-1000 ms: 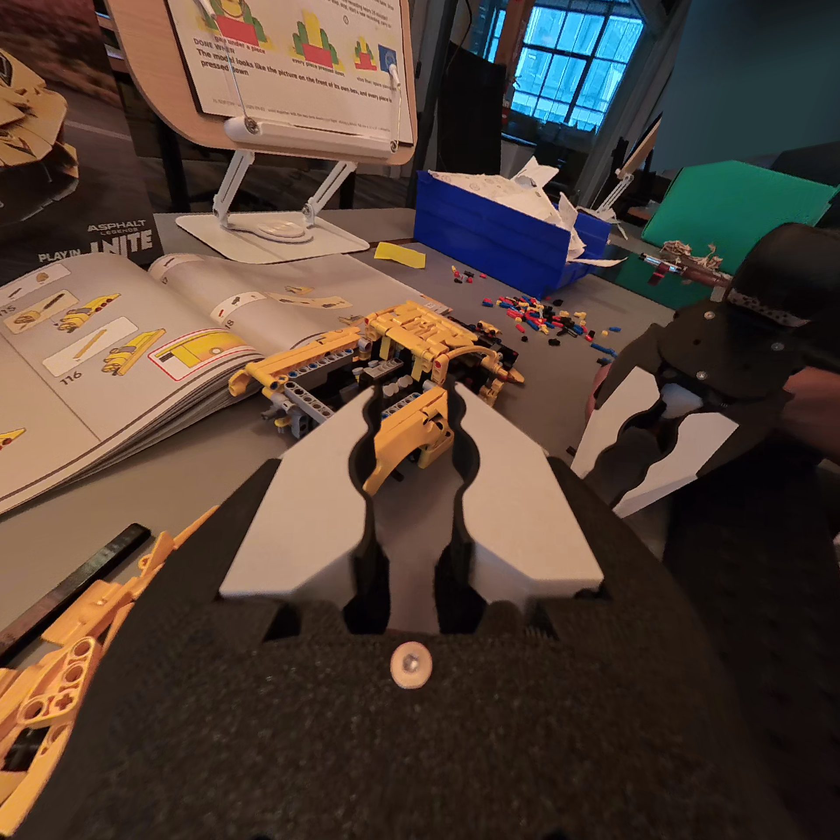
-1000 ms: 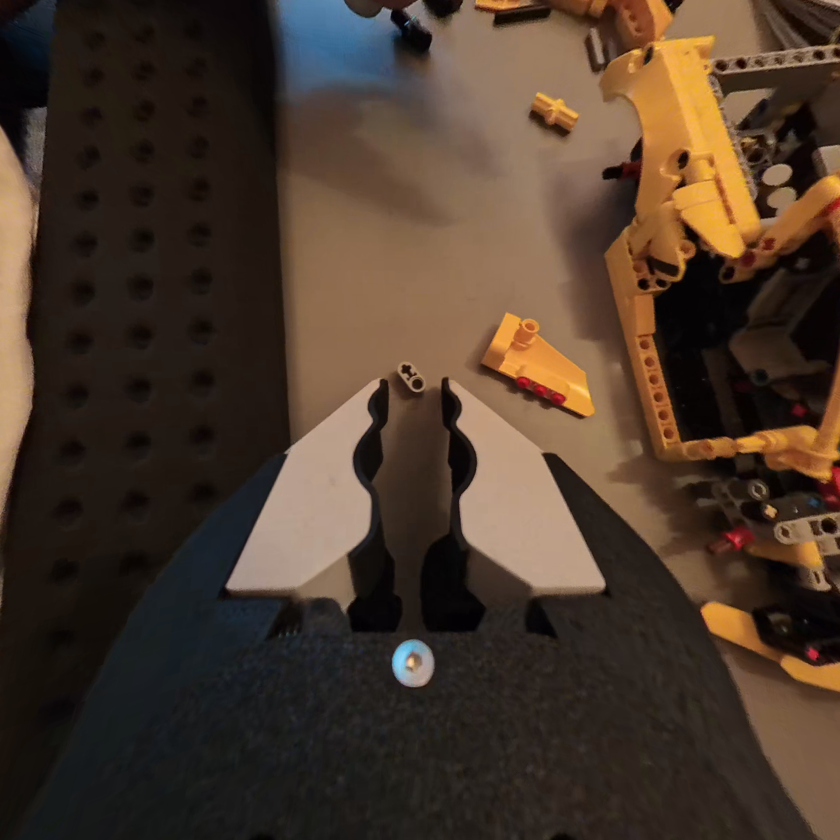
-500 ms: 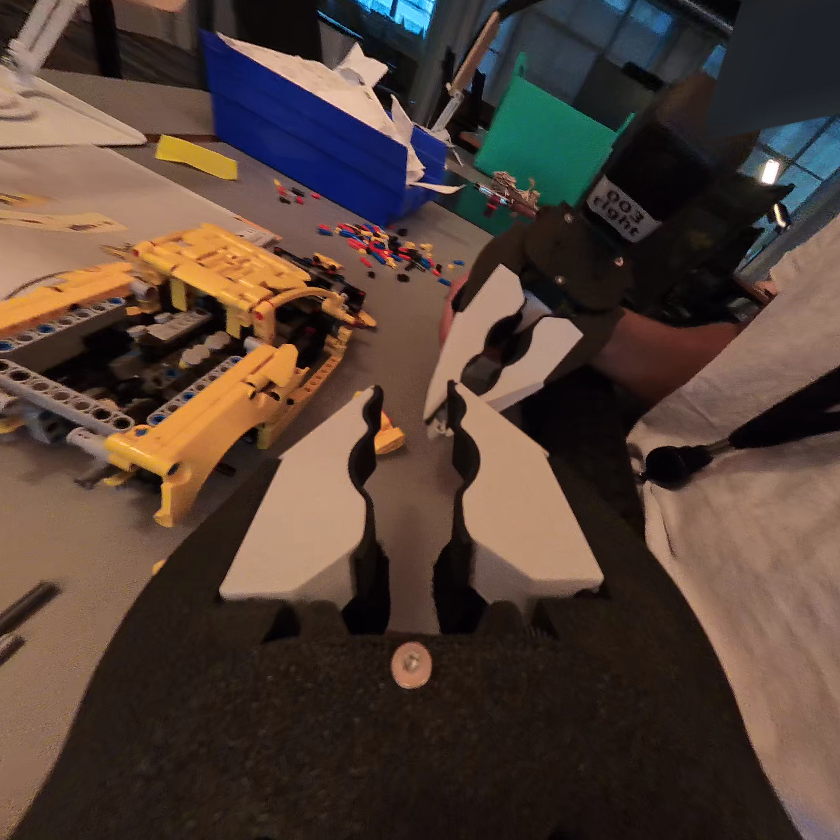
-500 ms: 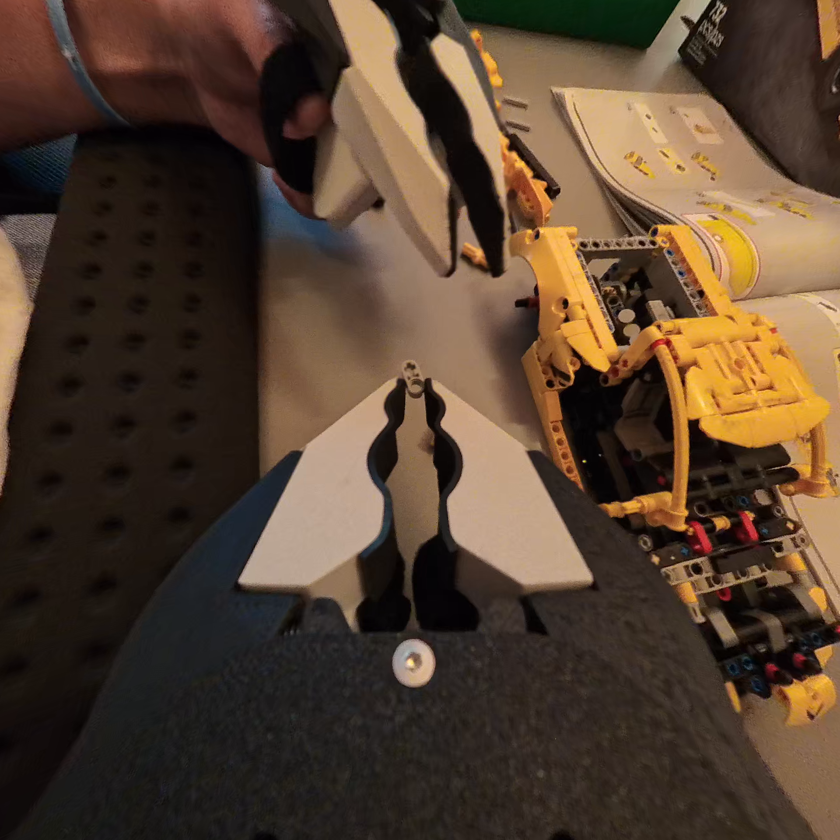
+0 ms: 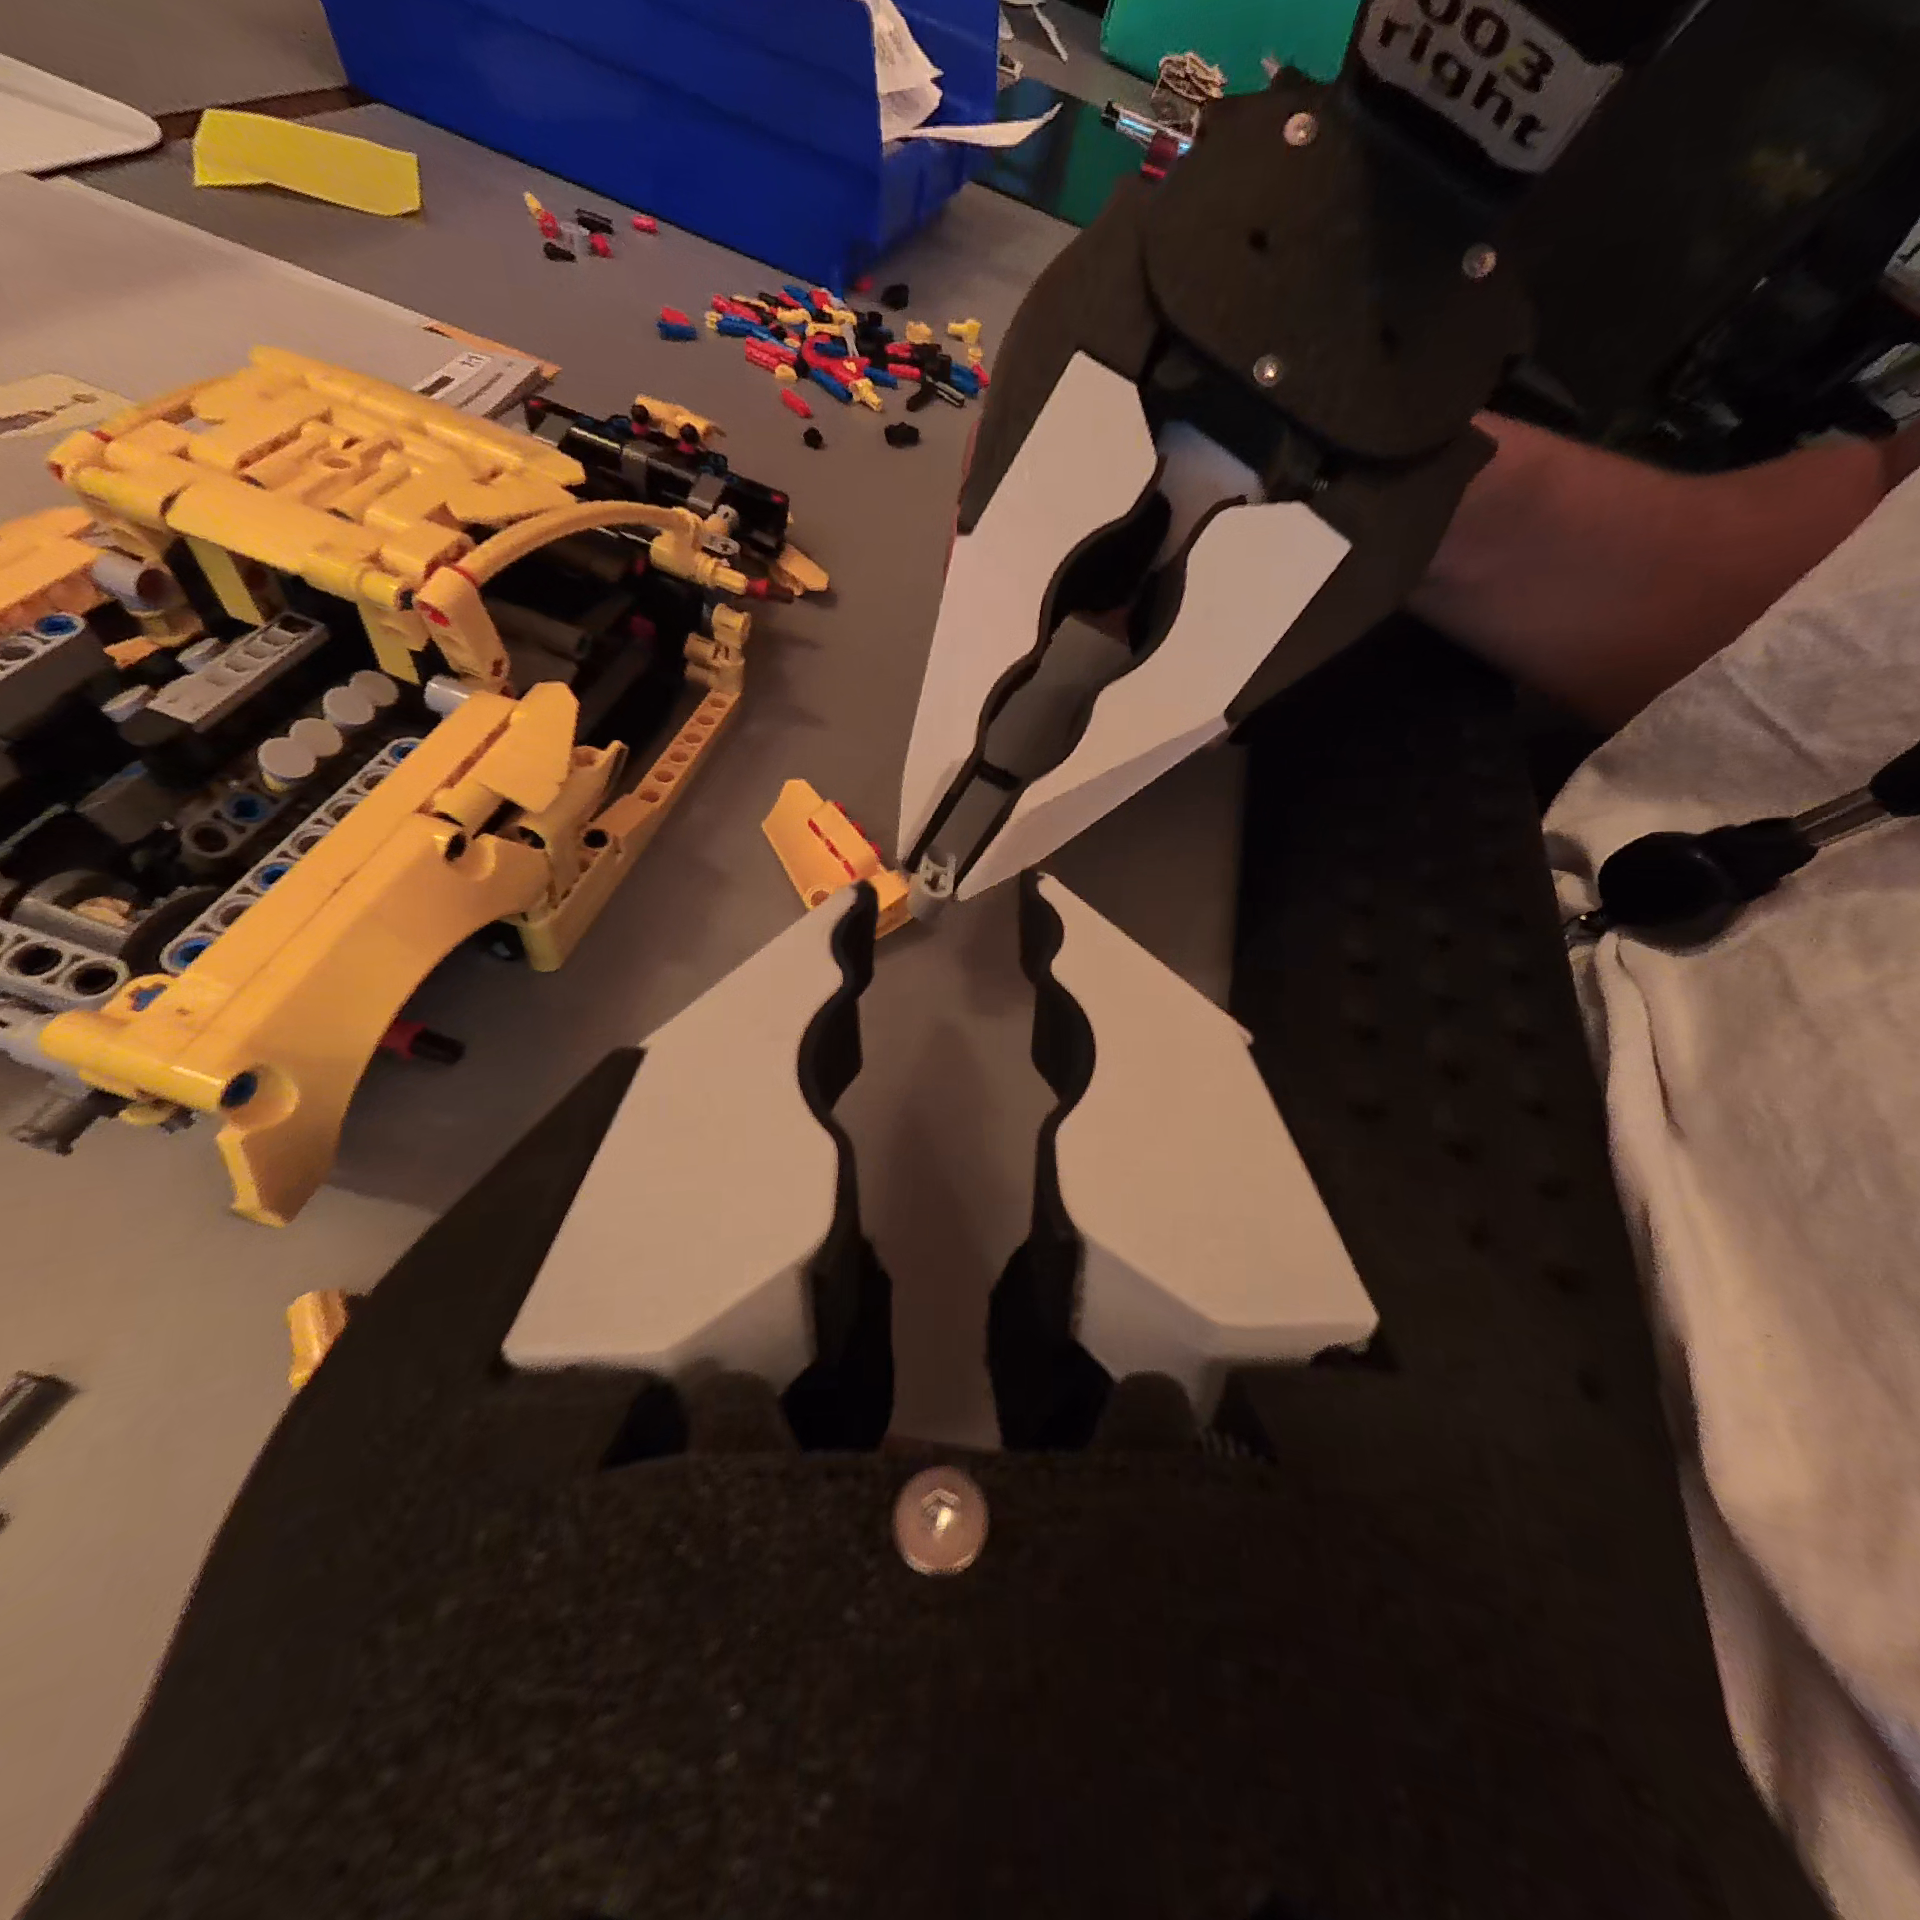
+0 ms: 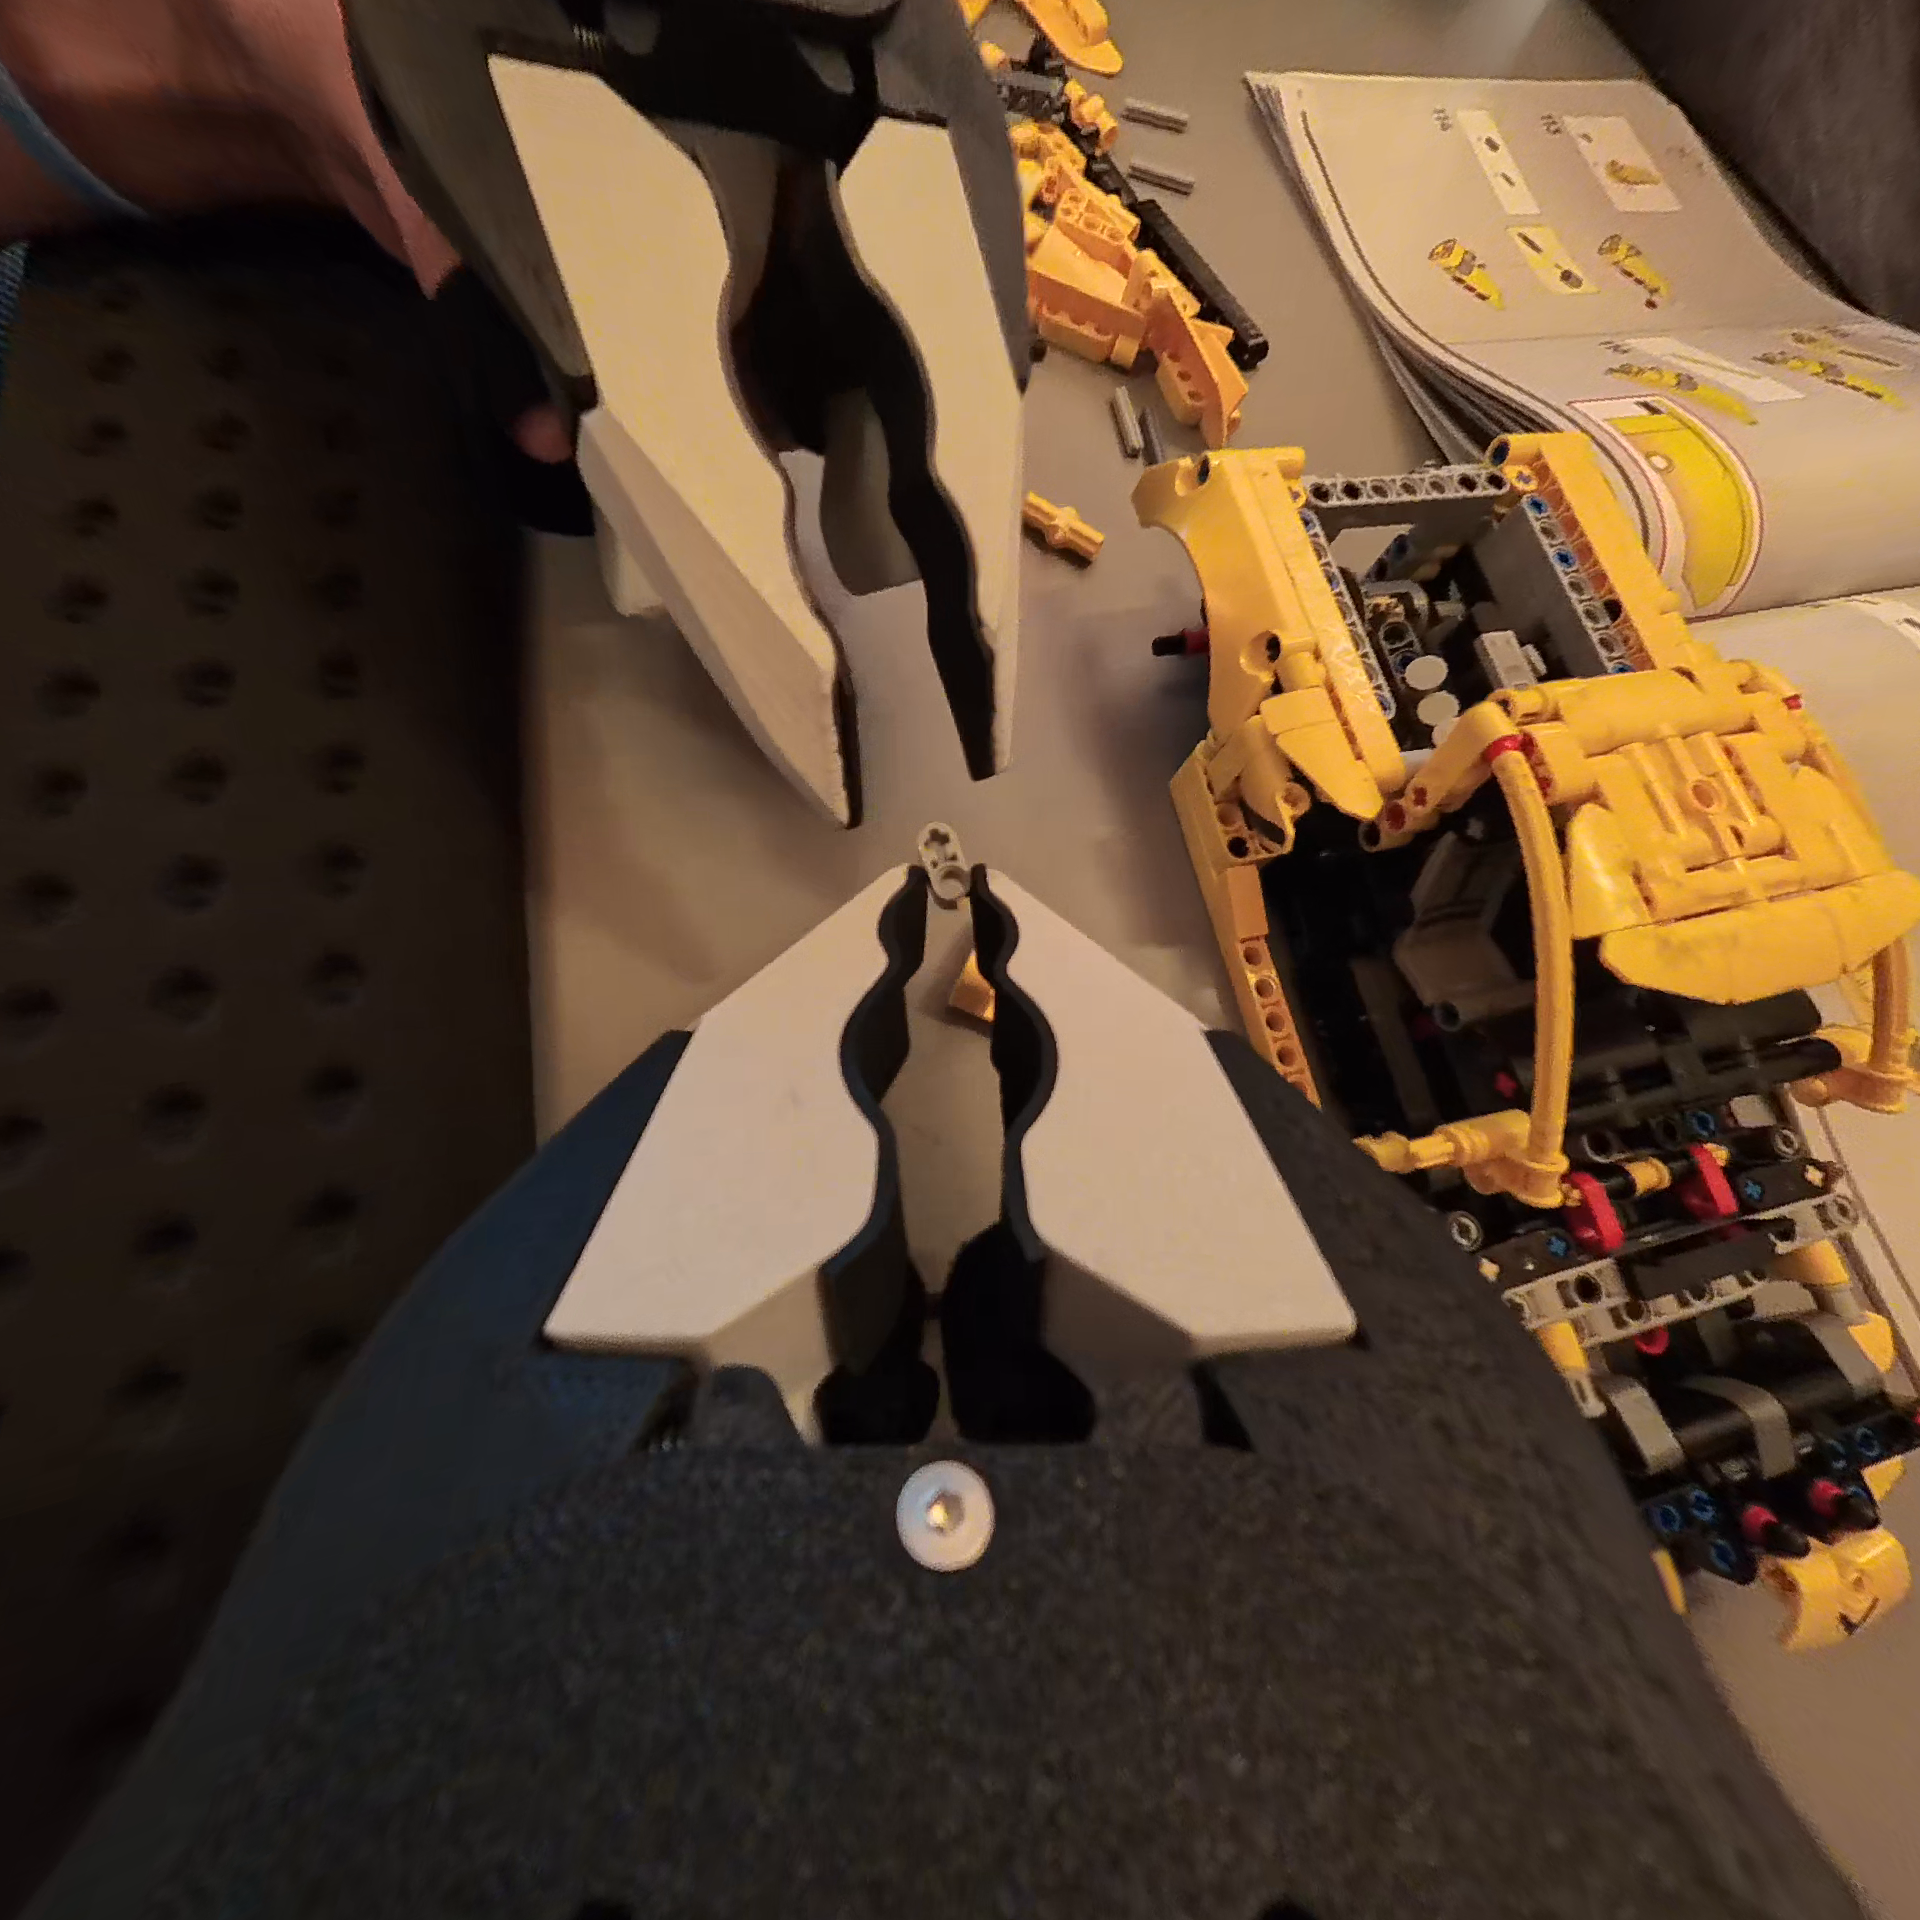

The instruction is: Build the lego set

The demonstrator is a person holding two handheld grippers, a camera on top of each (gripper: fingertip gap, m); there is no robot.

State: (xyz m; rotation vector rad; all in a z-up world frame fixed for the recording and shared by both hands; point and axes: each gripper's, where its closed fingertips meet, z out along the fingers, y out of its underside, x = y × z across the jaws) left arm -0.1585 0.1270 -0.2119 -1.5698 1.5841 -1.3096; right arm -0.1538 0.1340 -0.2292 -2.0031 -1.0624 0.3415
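Pinching a small grey connector [image 6: 943,860] at its tips, the right gripper [image 6: 945,883] lifts it toward the empty, part-open left gripper [image 6: 914,790] at twelve o'clock, car model [image 6: 1558,935] at three — next, probably a careful handover or fitting.

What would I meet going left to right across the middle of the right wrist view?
Perforated black mat → small grey connector pinched in the right gripper → yellow car model.
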